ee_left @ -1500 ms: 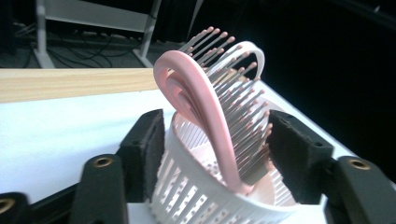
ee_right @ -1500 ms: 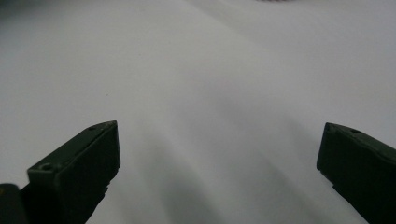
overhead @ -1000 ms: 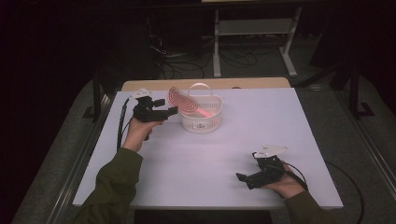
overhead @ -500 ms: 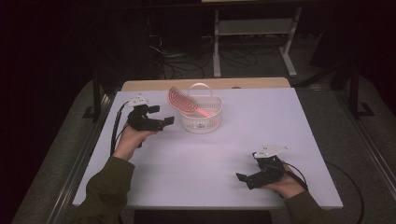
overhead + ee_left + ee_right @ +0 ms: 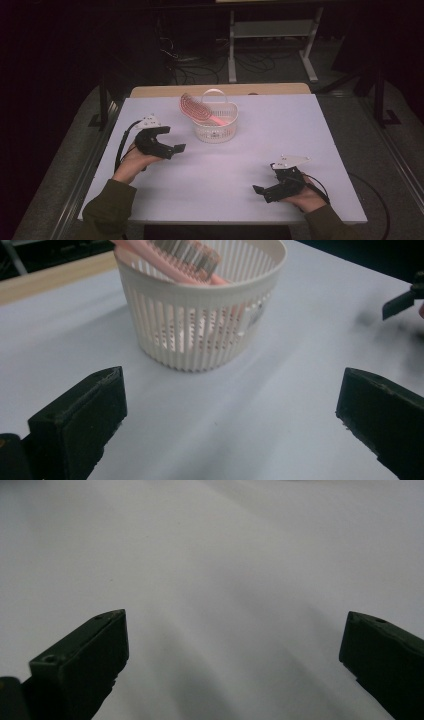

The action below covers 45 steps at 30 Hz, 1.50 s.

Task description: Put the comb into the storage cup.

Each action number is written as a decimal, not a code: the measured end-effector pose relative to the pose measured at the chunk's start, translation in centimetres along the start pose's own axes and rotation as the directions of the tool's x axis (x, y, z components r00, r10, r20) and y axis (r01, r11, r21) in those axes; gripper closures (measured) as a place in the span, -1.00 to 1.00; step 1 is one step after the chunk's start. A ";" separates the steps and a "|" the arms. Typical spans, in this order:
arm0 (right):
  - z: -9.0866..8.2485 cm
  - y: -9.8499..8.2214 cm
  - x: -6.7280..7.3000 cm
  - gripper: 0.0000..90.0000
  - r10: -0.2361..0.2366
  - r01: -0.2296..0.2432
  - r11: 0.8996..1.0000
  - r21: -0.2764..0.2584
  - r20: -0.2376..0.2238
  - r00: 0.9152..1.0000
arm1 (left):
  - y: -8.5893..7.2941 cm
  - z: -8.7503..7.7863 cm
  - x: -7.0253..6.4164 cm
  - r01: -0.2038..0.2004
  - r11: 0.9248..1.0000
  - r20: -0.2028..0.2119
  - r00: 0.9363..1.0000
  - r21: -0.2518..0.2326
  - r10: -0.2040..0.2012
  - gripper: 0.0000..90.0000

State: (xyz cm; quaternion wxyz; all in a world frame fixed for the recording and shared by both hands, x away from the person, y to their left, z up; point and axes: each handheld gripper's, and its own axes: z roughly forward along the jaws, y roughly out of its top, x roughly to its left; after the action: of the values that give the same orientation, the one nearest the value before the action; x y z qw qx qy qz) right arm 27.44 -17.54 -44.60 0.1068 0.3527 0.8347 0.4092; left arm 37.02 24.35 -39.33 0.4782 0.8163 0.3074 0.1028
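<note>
Between the black fingers (image 5: pixel 80 415) of the left gripper (image 5: pixel 170 140) we find bare tabletop and nothing gripped. Its jaws stand at their widest and have just been opening. Ahead of them in the left gripper view stands the white slatted plastic basket (image 5: pixel 200 325), near but untouched, with the pink plastic hairbrush (image 5: pixel 185 255) leaning inside it, bristle head up over the rim. That view shows the bristles and slats closely; the high view instead places the basket (image 5: pixel 215 127) toward the far middle of the white table (image 5: pixel 280 120), the left gripper just left of it and the right gripper (image 5: pixel 267 189) well apart at the near right edge. The right gripper's fingers (image 5: pixel 85 655) are spread wide over bare table, holding nothing. Against the picture a second ago, the left gripper has drawn back from the basket toward the person, while the right hand (image 5: pixel 305 197) has kept its place.
</note>
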 end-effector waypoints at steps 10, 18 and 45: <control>0.0 0.0 0.0 -1.00 -0.004 0.004 1.000 0.001 0.003 1.000 | -2.0 -0.9 -1.4 -0.028 0.999 0.013 1.000 0.018 0.028 -1.00; 0.0 0.0 0.0 -1.00 -0.002 0.002 1.000 0.000 0.005 1.000 | -3.7 -1.3 -2.7 -0.057 0.998 0.010 0.998 0.040 0.057 -1.00; 0.0 0.0 -0.1 -1.00 0.000 0.000 1.000 0.005 0.015 1.000 | -8.0 -3.6 -4.1 -0.030 0.999 0.017 0.999 0.026 0.029 -1.00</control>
State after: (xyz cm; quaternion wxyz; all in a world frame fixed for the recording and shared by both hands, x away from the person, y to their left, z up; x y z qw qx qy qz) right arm 27.47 -17.59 -44.61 0.1120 0.3558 0.8351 0.4044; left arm 28.88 27.31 -43.63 0.4684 0.8277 0.2928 0.0992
